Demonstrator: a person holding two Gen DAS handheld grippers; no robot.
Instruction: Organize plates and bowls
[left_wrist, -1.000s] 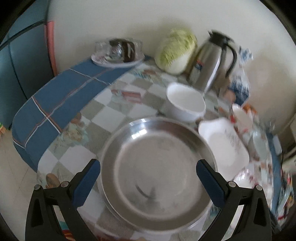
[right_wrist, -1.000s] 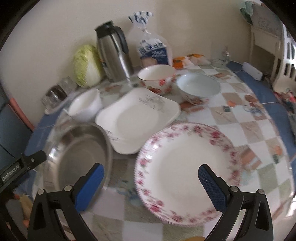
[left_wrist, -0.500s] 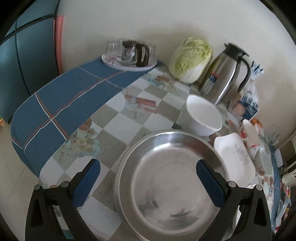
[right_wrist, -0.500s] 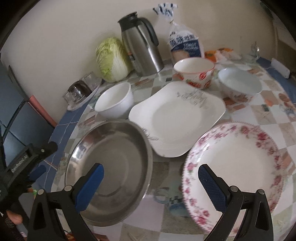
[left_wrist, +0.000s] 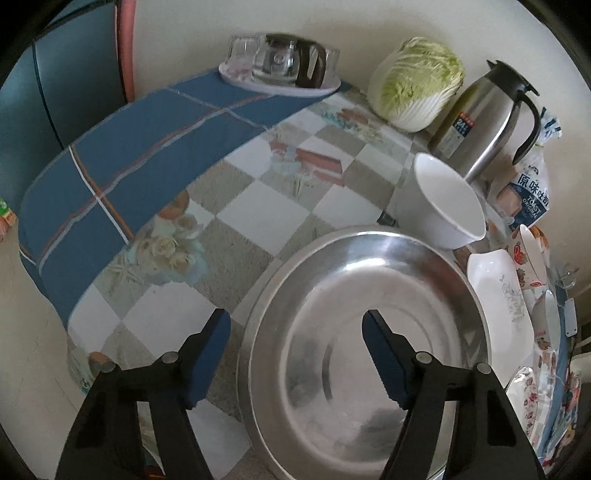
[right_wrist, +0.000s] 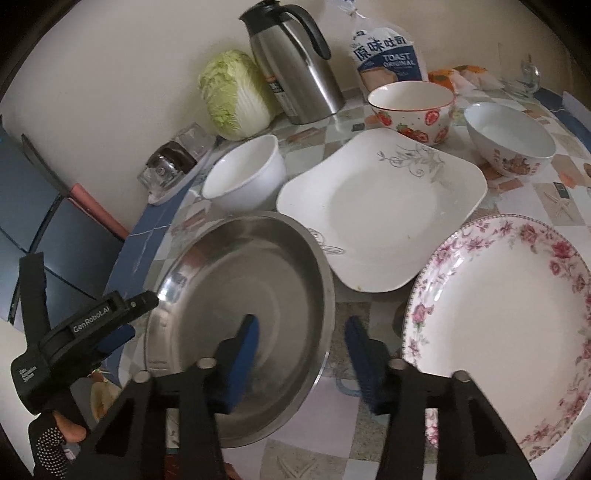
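Two handheld grippers over a checked tablecloth, both straddling opposite edges of one wide steel basin. Left gripper closing, jaws still well apart: one blue finger outside the basin's rim over the cloth, the other inside above the basin floor, rim between them, pads not yet pressing. Right gripper closing too, jaws narrower: one finger inside the basin, the other outside in the gap beside a pink-flowered plate, basin rim between them, no firm pinch visible. Beyond the right fingers, a square white plate with a grey vine print, its corner overlapping the basin's far rim. Further past it, a plain white bowl, a strawberry-patterned bowl and a white bowl with a floral base. Against the wall, a cabbage, a steel flask, a bag of toast. Far ahead of the left fingers, a tray of glasses. Gloved hand gripping the left tool's handle, seen from the right camera.
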